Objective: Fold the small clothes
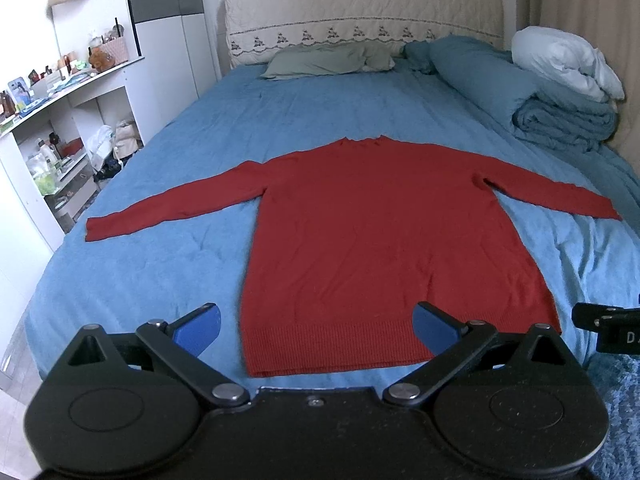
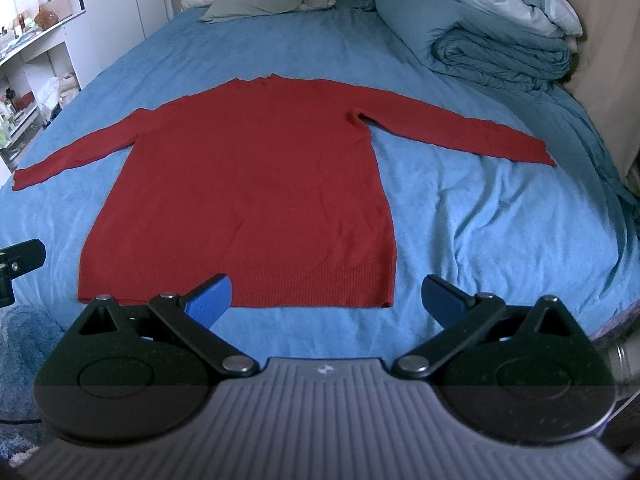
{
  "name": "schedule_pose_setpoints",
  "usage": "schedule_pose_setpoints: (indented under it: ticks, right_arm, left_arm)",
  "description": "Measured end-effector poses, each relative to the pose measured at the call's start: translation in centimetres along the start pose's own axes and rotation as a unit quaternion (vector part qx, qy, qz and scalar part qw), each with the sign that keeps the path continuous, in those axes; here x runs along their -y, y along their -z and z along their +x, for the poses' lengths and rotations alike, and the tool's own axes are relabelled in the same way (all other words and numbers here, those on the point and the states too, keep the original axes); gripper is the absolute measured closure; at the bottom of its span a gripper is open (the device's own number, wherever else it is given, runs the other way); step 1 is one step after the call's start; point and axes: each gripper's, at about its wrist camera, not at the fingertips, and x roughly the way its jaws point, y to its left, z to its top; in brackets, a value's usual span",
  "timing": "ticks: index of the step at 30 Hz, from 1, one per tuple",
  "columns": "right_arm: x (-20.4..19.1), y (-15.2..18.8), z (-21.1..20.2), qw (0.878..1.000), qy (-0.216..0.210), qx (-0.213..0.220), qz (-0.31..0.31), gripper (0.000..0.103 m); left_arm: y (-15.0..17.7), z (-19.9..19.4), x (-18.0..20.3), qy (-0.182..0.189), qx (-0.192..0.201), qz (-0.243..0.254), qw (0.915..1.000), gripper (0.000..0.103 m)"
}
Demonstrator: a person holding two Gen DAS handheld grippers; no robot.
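Note:
A red long-sleeved sweater (image 1: 376, 232) lies flat on the blue bed sheet (image 1: 160, 272), hem nearest me, both sleeves spread out sideways. It also shows in the right wrist view (image 2: 248, 200). My left gripper (image 1: 316, 328) is open and empty, held above the hem near the foot of the bed. My right gripper (image 2: 326, 298) is open and empty, over the hem's right corner. The right gripper's edge shows at the right of the left wrist view (image 1: 608, 324). The left gripper's edge shows at the left of the right wrist view (image 2: 20, 264).
A folded blue duvet (image 1: 560, 116) with a white pillow (image 1: 564, 64) lies at the far right of the bed. A green pillow (image 1: 328, 60) lies by the headboard (image 1: 360, 12). White shelves (image 1: 60, 120) with clutter stand on the left. A blue rug (image 1: 620, 400) lies below on the right.

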Motion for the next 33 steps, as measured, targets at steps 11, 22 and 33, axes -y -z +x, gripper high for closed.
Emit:
schedule_pose_setpoints:
  ticks: [11, 22, 33]
  right_arm:
    - [-0.09, -0.03, 0.12, 1.000, 0.000, 0.001, -0.001, 0.000]
    - [0.01, -0.18, 0.05, 1.000, -0.001, 0.001, 0.000, 0.000]
    - [0.10, -0.18, 0.04, 1.000, -0.002, 0.002, -0.001, 0.000]
  left_arm:
    - [-0.13, -0.14, -0.16, 0.001, -0.001, -0.007, 1.0000, 0.000]
    - [-0.17, -0.26, -0.28, 0.002, -0.001, -0.012, 0.9999, 0.000]
    - [-0.29, -0.39, -0.37, 0.001, -0.001, -0.015, 0.9999, 0.000]
